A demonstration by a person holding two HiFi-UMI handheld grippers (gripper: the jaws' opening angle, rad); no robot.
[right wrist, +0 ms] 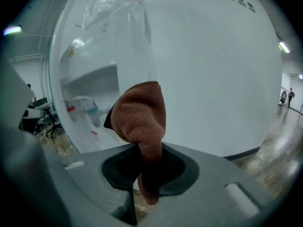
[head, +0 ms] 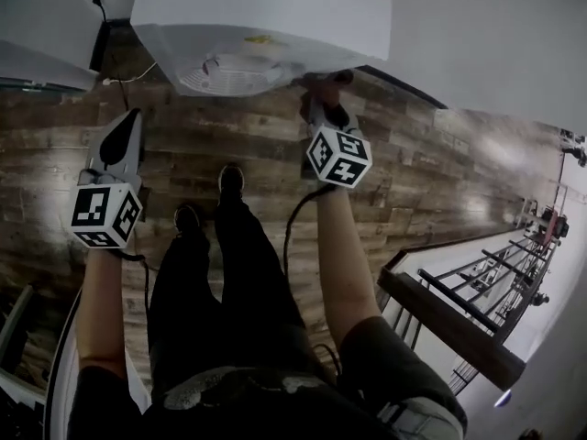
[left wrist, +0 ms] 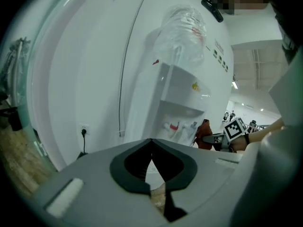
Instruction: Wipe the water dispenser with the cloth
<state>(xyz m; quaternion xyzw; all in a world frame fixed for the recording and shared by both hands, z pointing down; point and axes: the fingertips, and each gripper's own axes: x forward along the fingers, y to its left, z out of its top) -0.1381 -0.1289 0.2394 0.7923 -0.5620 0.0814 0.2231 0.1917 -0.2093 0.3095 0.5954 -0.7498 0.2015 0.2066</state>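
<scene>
The white water dispenser [head: 261, 35] stands ahead of me with a clear bottle [left wrist: 182, 32] on top and red and blue taps [left wrist: 177, 126] in its front recess. My right gripper [right wrist: 147, 150] is shut on a rust-brown cloth [right wrist: 139, 115], which it holds against the dispenser's right side wall [right wrist: 213, 79]. In the head view that right gripper [head: 321, 97] is at the dispenser's lower right corner. My left gripper [left wrist: 151, 143] is shut on nothing and points at the dispenser's front left from a distance; in the head view the left gripper [head: 127, 122] hangs over the floor.
A wall socket with a black cord [left wrist: 84, 131] sits left of the dispenser. The floor is dark wood planks [head: 440, 172]. My legs and black shoes [head: 229, 181] stand just in front of the dispenser. A ledge with a railing [head: 449, 324] runs at the lower right.
</scene>
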